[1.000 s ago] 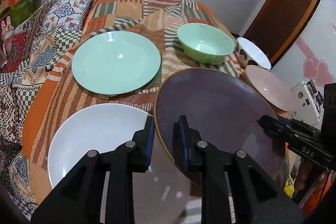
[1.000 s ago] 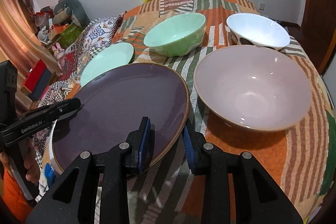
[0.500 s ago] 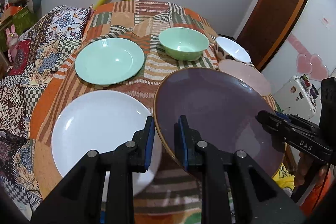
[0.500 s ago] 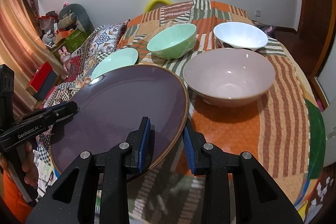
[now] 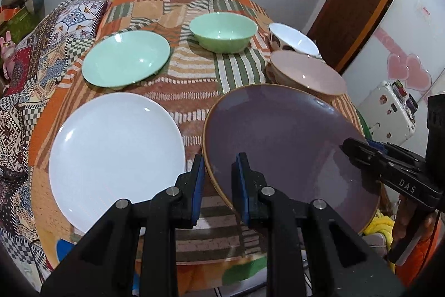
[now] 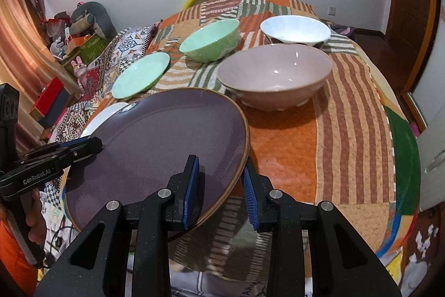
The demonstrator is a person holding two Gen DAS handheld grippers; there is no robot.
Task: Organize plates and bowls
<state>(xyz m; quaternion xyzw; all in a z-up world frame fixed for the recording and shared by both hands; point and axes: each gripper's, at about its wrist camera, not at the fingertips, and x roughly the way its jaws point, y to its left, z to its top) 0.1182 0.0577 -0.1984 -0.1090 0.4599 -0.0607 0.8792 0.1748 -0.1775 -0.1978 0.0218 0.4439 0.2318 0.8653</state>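
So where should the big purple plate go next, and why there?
Probably carry the purple plate leftward until it is over the white plate, then lower it on top. Both the left gripper and the right gripper pinch its rim and hold it lifted and tilted above the table edge. The white plate lies flat, bare and right beside it, so stacking plates there looks easiest.

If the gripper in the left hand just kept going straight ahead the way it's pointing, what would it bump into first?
The left gripper already straddles the purple plate, so the rim would just slide deeper between its fingers. Beyond that, probably the striped tablecloth between the white plate and the bowls, though depth is unclear.
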